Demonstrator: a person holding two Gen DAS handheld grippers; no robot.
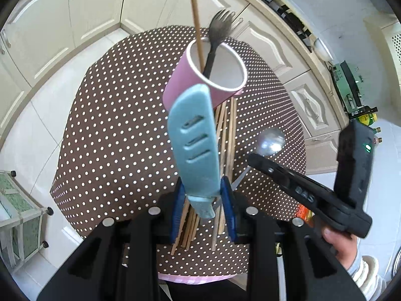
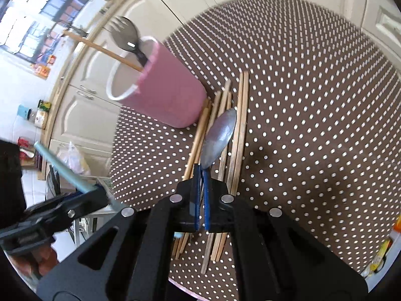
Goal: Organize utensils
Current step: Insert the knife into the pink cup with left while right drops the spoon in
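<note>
Above the dotted table [image 1: 105,130], the left gripper [image 1: 204,200] is clamped on a light-blue knife [image 1: 194,140] near the pink cup [image 2: 160,87] holding a spork [image 1: 218,32] and chopstick [image 1: 196,20], while the right gripper [image 2: 200,198] pinches a spoon [image 2: 220,135] over loose chopsticks [image 2: 240,125].

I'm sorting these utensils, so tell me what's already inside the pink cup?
Inside the pink cup stand a dark spork and one wooden chopstick, both sticking out above the rim. The cup's bottom is hidden by its wall, so anything lying low inside cannot be seen.
</note>
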